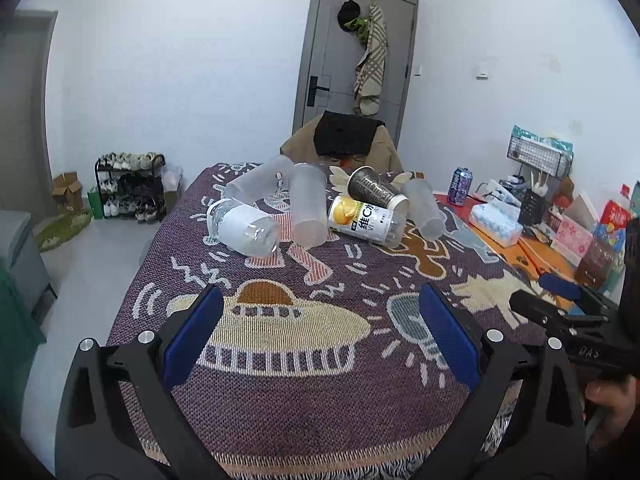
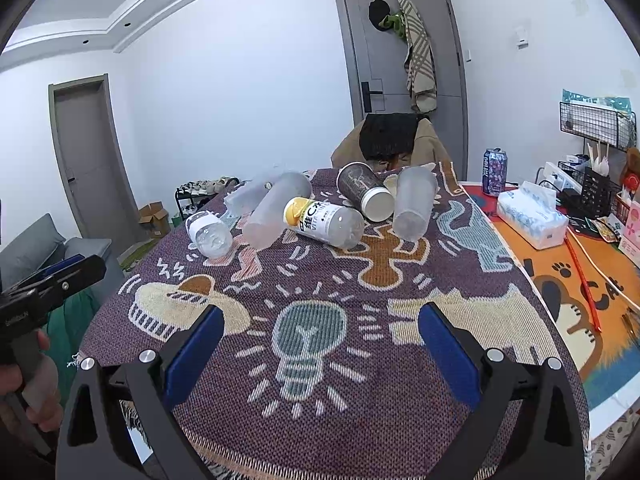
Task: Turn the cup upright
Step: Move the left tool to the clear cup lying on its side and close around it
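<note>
My room at home, lived in.
I see a black metal shoe rack (image 1: 130, 186), a grey door hung with scarves (image 2: 404, 60), and a patterned woven tablecloth (image 2: 320, 300).

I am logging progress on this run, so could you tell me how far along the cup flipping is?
Nothing looks done: the dark paper cup, the frosted cups and the bottles all lie on their sides on the patterned cloth. Nothing is in hand; the left gripper and right gripper are open, short of the pile. Reaching, gripping and standing a cup up all remain.
</note>
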A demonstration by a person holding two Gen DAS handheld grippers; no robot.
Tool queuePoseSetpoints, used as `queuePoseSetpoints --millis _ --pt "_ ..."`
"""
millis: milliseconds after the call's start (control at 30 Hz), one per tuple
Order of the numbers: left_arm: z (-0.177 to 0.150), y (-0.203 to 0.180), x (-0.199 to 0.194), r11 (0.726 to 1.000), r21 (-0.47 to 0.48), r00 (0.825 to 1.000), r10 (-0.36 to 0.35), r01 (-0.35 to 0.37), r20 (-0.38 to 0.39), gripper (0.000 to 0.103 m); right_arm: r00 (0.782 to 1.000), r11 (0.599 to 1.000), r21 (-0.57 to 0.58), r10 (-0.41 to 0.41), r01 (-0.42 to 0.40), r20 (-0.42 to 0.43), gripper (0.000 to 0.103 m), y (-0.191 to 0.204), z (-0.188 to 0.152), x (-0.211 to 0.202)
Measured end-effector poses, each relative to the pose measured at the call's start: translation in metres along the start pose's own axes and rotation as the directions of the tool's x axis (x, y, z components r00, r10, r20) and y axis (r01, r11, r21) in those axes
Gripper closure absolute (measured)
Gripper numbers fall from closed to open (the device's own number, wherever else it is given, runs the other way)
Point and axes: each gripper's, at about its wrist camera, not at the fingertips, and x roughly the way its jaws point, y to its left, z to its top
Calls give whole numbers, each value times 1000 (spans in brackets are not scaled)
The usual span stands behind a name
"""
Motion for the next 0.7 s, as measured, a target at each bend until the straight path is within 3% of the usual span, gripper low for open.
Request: queuePoseSetpoints --millis 367,700 --pt "41 29 56 994 -105 996 -35 26 -86 6 1000 999 49 19 -18 -16 8 -9 13 35" --pt "65 62 109 977 -211 982 -8 -32 -187 6 1000 997 82 13 -11 -23 8 -20 31 65"
